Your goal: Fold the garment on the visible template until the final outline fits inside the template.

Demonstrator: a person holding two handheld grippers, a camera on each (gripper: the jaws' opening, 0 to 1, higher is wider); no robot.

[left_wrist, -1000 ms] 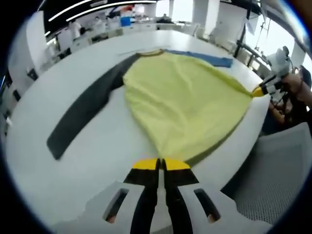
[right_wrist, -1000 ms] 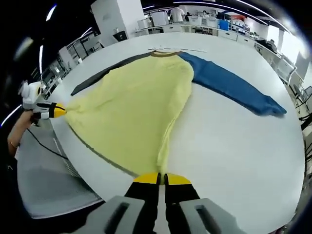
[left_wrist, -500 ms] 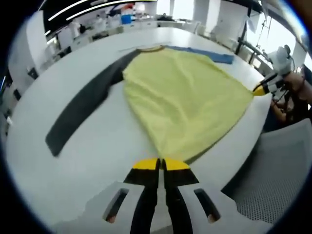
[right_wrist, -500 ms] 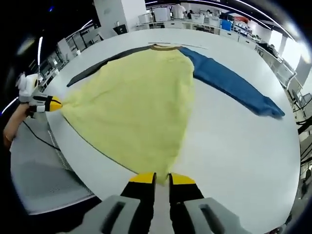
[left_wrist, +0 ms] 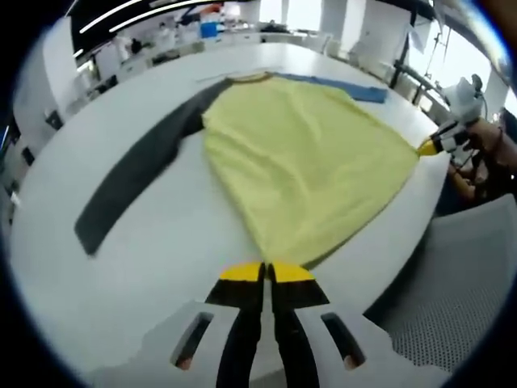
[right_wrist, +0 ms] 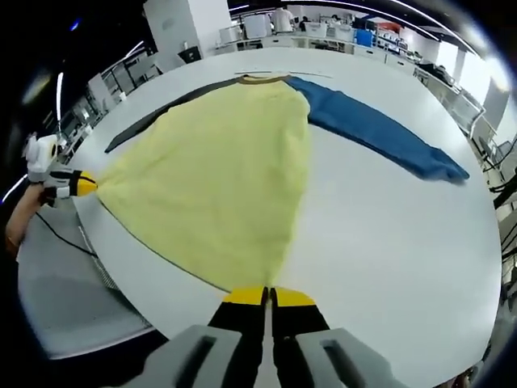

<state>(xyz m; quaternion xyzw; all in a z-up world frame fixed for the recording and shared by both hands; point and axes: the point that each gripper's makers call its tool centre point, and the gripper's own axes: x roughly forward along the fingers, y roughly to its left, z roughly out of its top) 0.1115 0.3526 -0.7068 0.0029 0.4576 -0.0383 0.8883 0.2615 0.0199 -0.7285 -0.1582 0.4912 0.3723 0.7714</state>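
Note:
A long-sleeved garment with a yellow body (left_wrist: 299,170) lies spread on the round white table (left_wrist: 121,267). Its dark grey sleeve (left_wrist: 137,174) reaches left and its blue sleeve (left_wrist: 347,89) lies at the far side. My left gripper (left_wrist: 266,273) is shut on one hem corner. My right gripper (left_wrist: 426,149) pinches the other corner at the table's right edge. In the right gripper view the yellow body (right_wrist: 218,170) fans out from my shut right gripper (right_wrist: 269,297), with the blue sleeve (right_wrist: 380,133) to the right. My left gripper (right_wrist: 87,185) holds the far left corner. The hem is stretched taut between both grippers.
The hem hangs at the table's near edge (right_wrist: 161,267), above a grey mesh chair seat (left_wrist: 460,299). A person's hand (left_wrist: 489,133) holds the right gripper. Desks and office furniture stand far behind the table. Bare white table (right_wrist: 388,242) stretches beside the blue sleeve.
The ridge and wrinkles along the yellow body have been pulled flat. The right gripper's jaws stood slightly apart half a second ago and are together again on the hem.

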